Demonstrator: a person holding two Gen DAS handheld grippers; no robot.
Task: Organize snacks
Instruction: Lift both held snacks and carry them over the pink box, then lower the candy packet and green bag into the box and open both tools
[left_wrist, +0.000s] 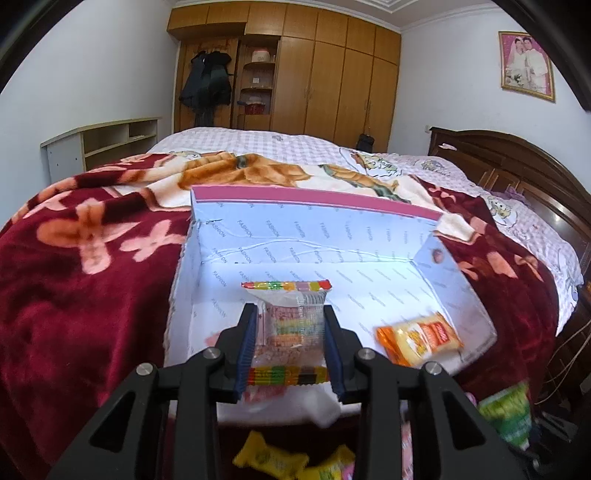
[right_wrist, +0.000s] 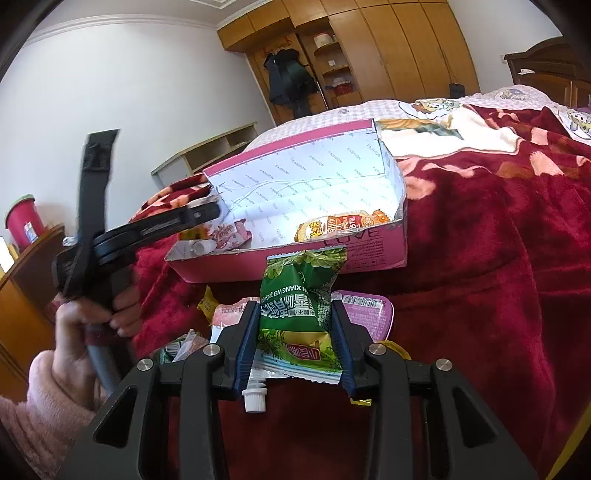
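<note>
A pink cardboard box (left_wrist: 314, 201) with white lining sits open on the red blanket; it also shows in the right wrist view (right_wrist: 369, 258). My left gripper (left_wrist: 290, 334) is shut on a clear snack packet with rainbow-striped ends (left_wrist: 291, 325), held over the box's near left part. An orange-yellow snack pack (left_wrist: 419, 339) lies inside the box at the right (right_wrist: 343, 225). My right gripper (right_wrist: 295, 332) is shut on a green snack bag (right_wrist: 295, 299), held in front of the box's near wall. The left gripper's body (right_wrist: 162, 225) reaches over the box's left end.
Loose snacks lie on the blanket before the box: yellow candies (left_wrist: 269, 458), a purple-lidded cup (right_wrist: 369, 314), a white-capped pouch (right_wrist: 255, 398). A dark wooden headboard (left_wrist: 517, 173) stands right, a wardrobe (left_wrist: 314, 74) behind the bed, a low shelf (left_wrist: 99, 144) at left.
</note>
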